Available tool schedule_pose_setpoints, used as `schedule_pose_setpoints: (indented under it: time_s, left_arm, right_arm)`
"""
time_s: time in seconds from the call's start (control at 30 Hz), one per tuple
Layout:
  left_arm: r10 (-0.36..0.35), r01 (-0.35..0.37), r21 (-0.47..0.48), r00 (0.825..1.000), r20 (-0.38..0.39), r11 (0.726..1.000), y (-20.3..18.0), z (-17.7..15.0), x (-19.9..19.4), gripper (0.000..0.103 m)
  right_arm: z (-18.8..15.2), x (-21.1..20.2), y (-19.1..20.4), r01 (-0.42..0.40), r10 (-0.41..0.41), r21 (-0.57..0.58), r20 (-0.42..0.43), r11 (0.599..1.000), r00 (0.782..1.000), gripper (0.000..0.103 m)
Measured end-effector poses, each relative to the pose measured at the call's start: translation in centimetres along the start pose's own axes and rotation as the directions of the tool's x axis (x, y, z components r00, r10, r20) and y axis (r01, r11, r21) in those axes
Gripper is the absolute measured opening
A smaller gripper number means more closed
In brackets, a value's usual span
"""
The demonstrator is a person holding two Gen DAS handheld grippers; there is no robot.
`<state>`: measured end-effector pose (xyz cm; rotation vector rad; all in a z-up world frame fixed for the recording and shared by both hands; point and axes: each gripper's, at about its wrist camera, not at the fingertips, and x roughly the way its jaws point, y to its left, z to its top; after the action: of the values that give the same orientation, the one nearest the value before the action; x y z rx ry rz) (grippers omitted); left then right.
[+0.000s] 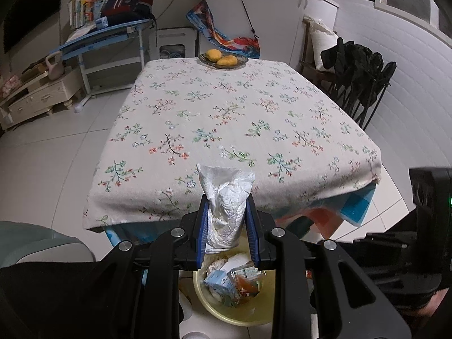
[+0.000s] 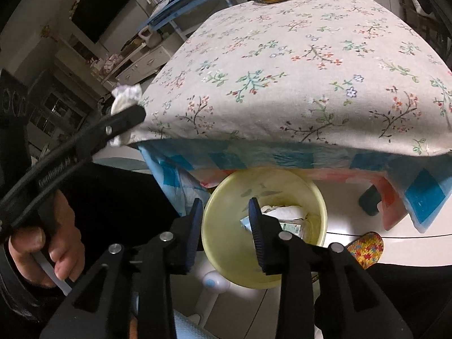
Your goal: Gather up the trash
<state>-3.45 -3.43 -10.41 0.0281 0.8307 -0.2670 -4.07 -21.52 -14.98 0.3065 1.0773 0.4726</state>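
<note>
Left gripper point(image 1: 226, 223) is clamped on a crumpled tissue point(image 1: 226, 197), held above the yellow bin point(image 1: 265, 313) w/ trash by the table point(image 1: 282, 99). Right gripper point(image 2: 226, 240) is spread wide, empty. Drop step; next probably: open left over the bin.

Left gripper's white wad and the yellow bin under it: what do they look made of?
The white wad, held in the left gripper, looks like soft tissue or thin paper: matte, creased, crumpled into folds. It could be thin plastic film; the picture leaves that open. The yellow bin looks like moulded plastic: smooth, slightly glossy wall, even rim, a faint printed leaf motif inside.
</note>
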Motion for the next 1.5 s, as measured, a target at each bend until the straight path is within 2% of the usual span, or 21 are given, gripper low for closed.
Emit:
schedule_pose_setpoints:
  time_s: [0.23,0.43,0.53,0.6,0.77,0.87,0.97,1.03,1.1,1.2,1.43,1.5]
  left_arm:
    - [-0.036,0.036,0.010,0.998,-0.045,0.999,-1.2,-1.3,0.5,0.023]
    - [-0.047,0.052,0.035,0.990,-0.135,0.998,-2.5,-3.1,1.8,0.026]
    - [-0.034,0.044,0.045,0.981,-0.191,0.998,-2.7,-3.8,2.7,0.035]
    - [-0.026,0.037,0.046,0.975,-0.219,0.998,-2.8,-4.1,3.1,0.046]
    - [-0.007,0.024,0.070,0.972,-0.235,0.997,-3.2,-4.4,3.5,0.055]
    - [0.005,0.012,0.078,0.976,-0.219,0.997,-3.3,-4.2,3.3,0.058]
    - [0.024,-0.014,0.062,0.986,-0.162,0.998,-2.9,-3.5,2.4,0.060]
    - [0.047,-0.044,0.037,0.994,-0.098,0.998,-2.5,-2.9,1.4,0.071]
    - [0.097,-0.097,0.005,0.995,-0.019,0.995,-2.0,-2.3,0.3,0.081]
    - [0.118,-0.117,-0.026,0.992,0.043,0.993,-1.7,-1.7,-0.9,0.083]
    - [0.154,-0.148,-0.047,0.974,0.169,0.988,-2.0,-0.1,-2.9,0.088]
    - [0.163,-0.154,-0.061,0.966,0.200,0.986,-2.0,0.3,-3.5,0.090]
  right_arm:
    - [0.6,-2.0,-0.6,0.037,-0.040,0.033,0.118,0.999,0.992,0.060]
    - [0.9,-4.2,-1.9,0.054,-0.075,0.098,0.231,0.994,0.970,0.065]
    - [1.0,-4.8,-2.4,0.059,-0.090,0.122,0.264,0.991,0.960,0.069]
    - [1.1,-5.0,-2.6,0.058,-0.093,0.132,0.276,0.990,0.957,0.069]
    - [1.1,-5.1,-2.6,0.069,-0.106,0.136,0.283,0.988,0.953,0.074]
    - [1.1,-5.1,-2.8,0.076,-0.116,0.145,0.289,0.986,0.950,0.075]
    - [1.1,-5.2,-2.7,0.108,-0.147,0.144,0.300,0.984,0.943,0.076]
    - [1.1,-5.4,-2.2,0.150,-0.184,0.131,0.312,0.980,0.932,0.079]
    - [1.2,-5.7,-1.2,0.234,-0.253,0.097,0.340,0.967,0.906,0.083]
    - [1.3,-6.1,0.3,0.335,-0.327,0.049,0.393,0.941,0.860,0.089]
    - [1.6,-6.8,2.0,0.432,-0.377,-0.002,0.487,0.902,0.788,0.093]
    - [1.6,-7.0,2.2,0.433,-0.376,0.002,0.500,0.901,0.780,0.093]
